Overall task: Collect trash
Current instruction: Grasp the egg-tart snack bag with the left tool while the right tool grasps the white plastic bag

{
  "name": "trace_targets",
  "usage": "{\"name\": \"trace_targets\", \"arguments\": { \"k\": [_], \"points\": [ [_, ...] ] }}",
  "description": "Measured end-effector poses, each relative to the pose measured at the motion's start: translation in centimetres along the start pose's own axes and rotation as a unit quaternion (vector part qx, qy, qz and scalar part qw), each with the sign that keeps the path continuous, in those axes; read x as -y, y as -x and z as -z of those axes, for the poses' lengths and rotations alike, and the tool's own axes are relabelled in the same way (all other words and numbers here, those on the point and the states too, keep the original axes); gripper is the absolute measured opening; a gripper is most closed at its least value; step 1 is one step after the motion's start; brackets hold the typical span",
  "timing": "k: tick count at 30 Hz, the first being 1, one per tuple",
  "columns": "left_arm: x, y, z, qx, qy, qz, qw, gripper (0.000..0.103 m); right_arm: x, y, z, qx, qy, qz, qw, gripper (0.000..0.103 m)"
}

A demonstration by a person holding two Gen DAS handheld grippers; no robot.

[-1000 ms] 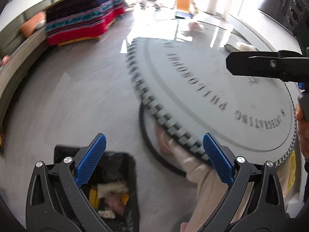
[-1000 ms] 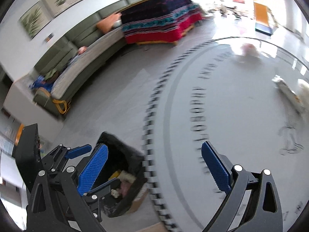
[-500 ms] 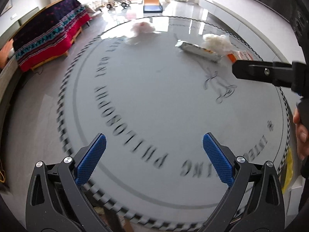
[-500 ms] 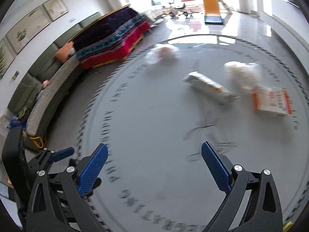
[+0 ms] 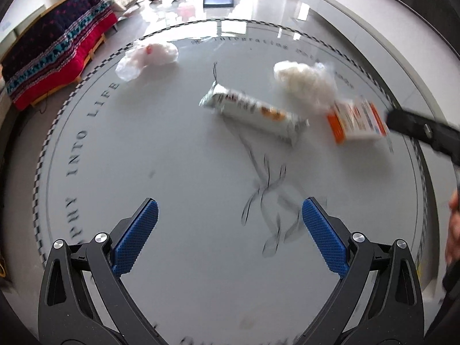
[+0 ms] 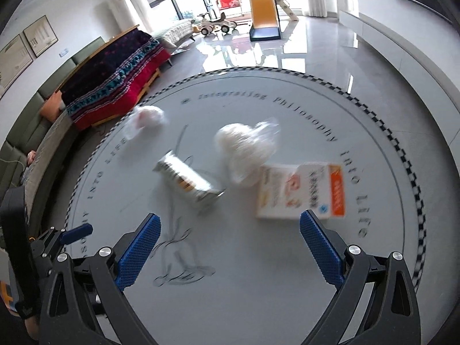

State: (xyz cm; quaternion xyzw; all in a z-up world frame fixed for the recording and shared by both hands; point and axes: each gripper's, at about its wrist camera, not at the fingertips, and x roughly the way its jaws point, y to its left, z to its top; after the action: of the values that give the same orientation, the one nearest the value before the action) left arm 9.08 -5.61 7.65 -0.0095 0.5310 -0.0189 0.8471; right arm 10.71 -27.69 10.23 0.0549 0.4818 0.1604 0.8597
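Several pieces of trash lie on a round grey table (image 5: 172, 172) (image 6: 258, 287). A crumpled clear plastic bag (image 5: 148, 59) (image 6: 145, 119) sits far left. A silver snack wrapper (image 5: 253, 112) (image 6: 188, 179) lies mid-table. A white wad in clear plastic (image 5: 306, 82) (image 6: 245, 148) sits behind it. An orange and white carton (image 5: 358, 119) (image 6: 302, 191) lies at the right. My left gripper (image 5: 230, 224) is open and empty above the near table. My right gripper (image 6: 228, 240) is open and empty, its right pad just short of the carton.
A sofa with a red and dark patterned blanket (image 5: 54, 57) (image 6: 115, 77) stands left of the table. A toy slide (image 6: 264, 14) and a ride-on toy (image 6: 215, 24) stand on the glossy floor beyond. A low white ledge (image 5: 373, 28) runs along the right.
Both grippers swung from the black bin on the floor up over the table and forward. The trash pieces now sit closer and larger in both views.
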Motion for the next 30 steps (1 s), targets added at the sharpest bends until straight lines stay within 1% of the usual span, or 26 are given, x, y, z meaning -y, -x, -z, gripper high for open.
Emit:
{"name": "trace_targets", "arguments": {
  "k": [2,6,10,15,19,21,23,24,25,26,27,28,30],
  "points": [
    [0.6,-1.3,-1.5,-0.004,0.012,-0.007,0.9999,0.097,1.0,-0.8,-1.1,-0.001,0.001,0.008,1.000,0.097],
    [1.6,-4.2,-4.5,-0.016,0.028,-0.015,0.9994,0.097,2.4,-1.7,-2.7,0.001,-0.009,0.007,1.000,0.097],
    [1.7,-6.4,-6.7,-0.023,0.056,-0.024,0.9979,0.097,3.4,-2.9,-3.8,-0.002,-0.013,0.008,1.000,0.097],
    [2.0,-8.9,-8.1,-0.037,0.078,-0.022,0.9960,0.097,3.4,-3.9,-5.0,-0.001,-0.007,0.006,1.000,0.097],
    [2.5,-10.0,-8.6,-0.041,0.073,-0.024,0.9962,0.097,2.8,-5.0,-5.6,-0.002,-0.001,0.002,1.000,0.097],
    [2.8,-10.4,-8.6,-0.041,0.064,-0.017,0.9970,0.097,2.2,-5.7,-5.9,-0.004,0.005,0.005,1.000,0.097],
    [2.9,-10.7,-8.3,-0.040,0.056,-0.007,0.9976,0.092,1.9,-6.3,-6.0,-0.008,0.008,0.005,1.000,0.097],
    [3.0,-10.7,-8.2,-0.034,0.049,-0.004,0.9982,0.088,1.7,-6.6,-6.1,-0.010,0.009,0.005,1.000,0.097],
    [3.0,-10.6,-8.1,-0.028,0.041,-0.005,0.9988,0.079,1.7,-7.0,-6.1,-0.012,0.008,0.004,1.000,0.097],
    [3.0,-10.2,-7.9,-0.021,0.031,-0.003,0.9993,0.074,1.6,-7.4,-6.2,-0.014,0.006,0.004,1.000,0.097],
    [2.9,-10.0,-7.8,-0.016,0.026,0.001,0.9995,0.063,1.6,-7.7,-6.3,-0.016,0.006,0.006,1.000,0.097],
    [2.8,-9.8,-7.8,-0.010,0.023,0.007,0.9997,0.056,1.6,-8.1,-6.3,-0.018,0.005,0.008,1.000,0.097],
    [2.4,-9.5,-7.6,-0.004,0.015,0.020,0.9997,0.049,1.5,-8.8,-6.4,-0.021,0.003,0.009,1.000,0.097]
  ]
}}
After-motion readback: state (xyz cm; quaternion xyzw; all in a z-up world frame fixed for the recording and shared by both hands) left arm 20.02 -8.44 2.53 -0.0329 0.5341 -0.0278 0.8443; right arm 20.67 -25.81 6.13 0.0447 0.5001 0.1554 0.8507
